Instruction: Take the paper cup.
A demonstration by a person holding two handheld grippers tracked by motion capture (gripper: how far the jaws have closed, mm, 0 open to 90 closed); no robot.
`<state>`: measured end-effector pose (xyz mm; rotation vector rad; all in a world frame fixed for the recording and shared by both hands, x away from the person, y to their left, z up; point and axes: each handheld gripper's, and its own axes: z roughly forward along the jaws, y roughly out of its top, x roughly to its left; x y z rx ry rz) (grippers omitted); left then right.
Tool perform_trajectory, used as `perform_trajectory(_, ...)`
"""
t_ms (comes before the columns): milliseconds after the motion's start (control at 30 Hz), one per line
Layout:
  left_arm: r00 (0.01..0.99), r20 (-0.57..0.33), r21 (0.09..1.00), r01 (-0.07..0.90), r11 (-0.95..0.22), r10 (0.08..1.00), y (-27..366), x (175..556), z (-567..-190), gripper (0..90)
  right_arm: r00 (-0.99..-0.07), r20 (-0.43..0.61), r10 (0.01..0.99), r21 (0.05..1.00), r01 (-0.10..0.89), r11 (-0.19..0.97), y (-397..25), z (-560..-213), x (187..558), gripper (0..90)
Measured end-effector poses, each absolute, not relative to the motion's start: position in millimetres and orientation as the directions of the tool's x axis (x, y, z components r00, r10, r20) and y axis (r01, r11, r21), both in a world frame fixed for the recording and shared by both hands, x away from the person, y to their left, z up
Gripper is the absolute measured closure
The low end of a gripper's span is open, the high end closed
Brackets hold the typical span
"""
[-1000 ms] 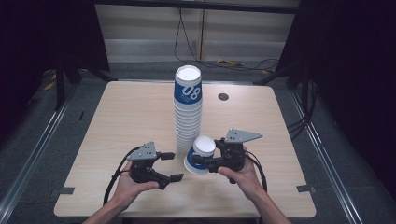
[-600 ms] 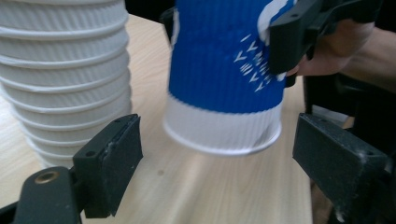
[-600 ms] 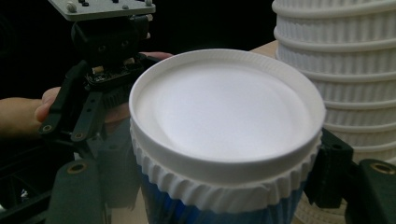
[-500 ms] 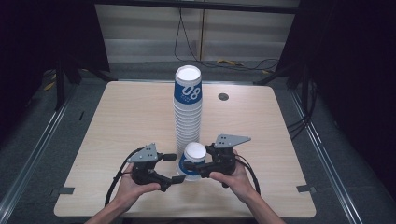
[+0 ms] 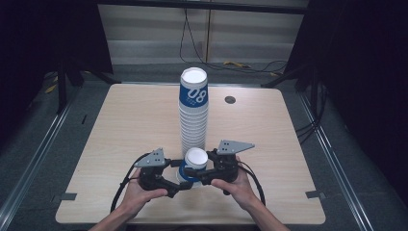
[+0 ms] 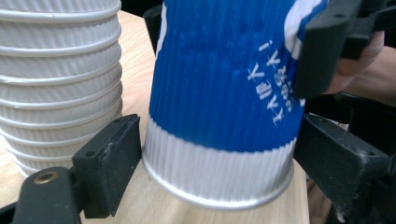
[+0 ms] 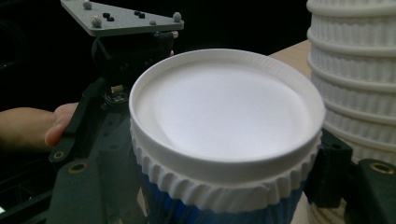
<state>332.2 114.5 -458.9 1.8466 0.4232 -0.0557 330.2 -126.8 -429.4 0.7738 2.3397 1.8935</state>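
A tall stack of upturned white ribbed paper cups [image 5: 194, 115], blue-printed at the top, stands mid-table. In front of it sits a single blue-and-white cup [image 5: 195, 161], mouth down, its rim on the table. My right gripper [image 5: 192, 171] is shut on its upper part; the right gripper view shows the white base [image 7: 224, 116] between the jaws. My left gripper [image 5: 179, 180] is open, its jaws astride the cup's lower white band [image 6: 217, 172], with a thin gap at the left pad [image 6: 112, 163]. The stack [image 6: 60, 70] stands just behind it.
The wooden table [image 5: 120, 125] has a round cable hole [image 5: 230, 99] at the back right. Dark floor, rails and cables surround it. Both of the person's hands rest near the front edge. In the right gripper view the left gripper's grey plate [image 7: 126, 18] is close behind the cup.
My right gripper has carried the single cup leftward and toward the front, from tilted to standing mouth-down between the left gripper's jaws. The left gripper has barely moved.
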Motion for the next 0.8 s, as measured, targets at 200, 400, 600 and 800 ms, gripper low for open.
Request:
perform_trajectory(200, 0.933, -0.242, 0.913, 0.312, -0.265, 0.265, 109, 331, -461, 13.9, -0.88, 0.291, 0.377, 0.923, 0.362, 0.133, -122, -432, 329, 27.9)
perform_trajectory(400, 0.94, -0.233, 0.91, 0.301, -0.284, 0.248, 106, 328, -463, 15.6, -0.884, 0.3, 0.359, 0.918, 0.37, 0.144, -116, -436, 327, 27.9)
perform_trajectory(600, 0.943, -0.224, 0.92, 0.288, -0.266, 0.247, 108, 327, -462, 18.1, -0.885, 0.305, 0.352, 0.918, 0.371, 0.136, -117, -435, 326, 27.6)
perform_trajectory(800, 0.945, -0.224, 0.919, 0.286, -0.272, 0.237, 108, 328, -462, 19.5, -0.88, 0.323, 0.349, 0.91, 0.39, 0.142, -118, -435, 328, 27.0)
